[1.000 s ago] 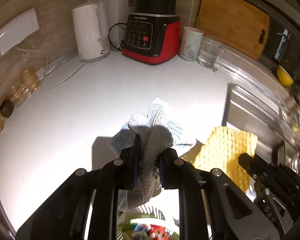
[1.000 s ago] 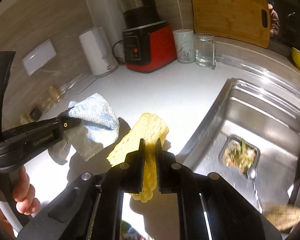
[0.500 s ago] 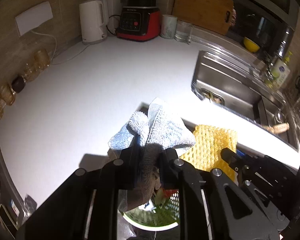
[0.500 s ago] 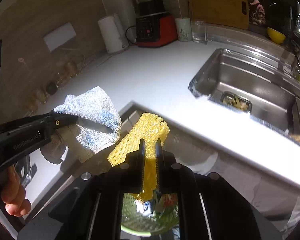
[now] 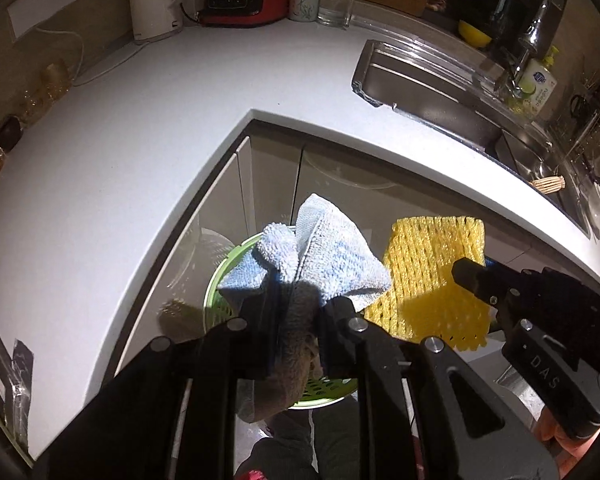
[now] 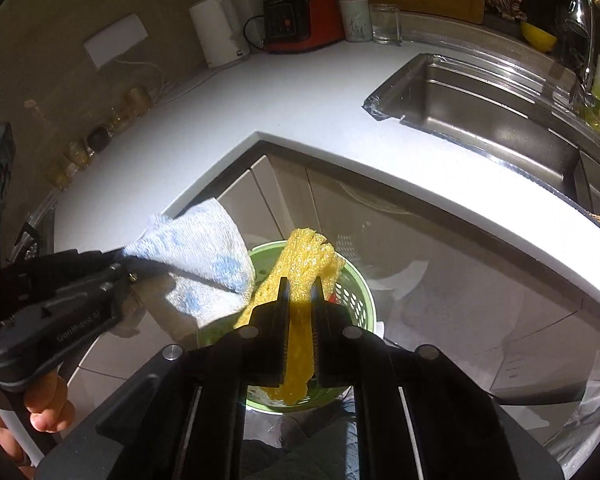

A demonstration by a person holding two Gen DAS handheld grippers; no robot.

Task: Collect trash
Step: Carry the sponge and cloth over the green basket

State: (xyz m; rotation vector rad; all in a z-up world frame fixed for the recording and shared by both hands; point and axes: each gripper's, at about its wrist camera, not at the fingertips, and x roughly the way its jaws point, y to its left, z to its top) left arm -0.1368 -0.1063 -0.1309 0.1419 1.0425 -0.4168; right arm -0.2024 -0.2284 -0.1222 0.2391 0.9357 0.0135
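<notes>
Carry step: left gripper clamps blue cloth, right gripper clamps yellow foam net, over green bin at 6 o'clock. Next, by my guess: release.

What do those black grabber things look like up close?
Both are black plastic. Each left gripper and right gripper has two flat, straight fingers with ridged inner faces, on long slotted arms dotted with round silver screws. Pale lettering runs along each body's side. A bare hand wraps the left handle; no sleeve shows.
</notes>
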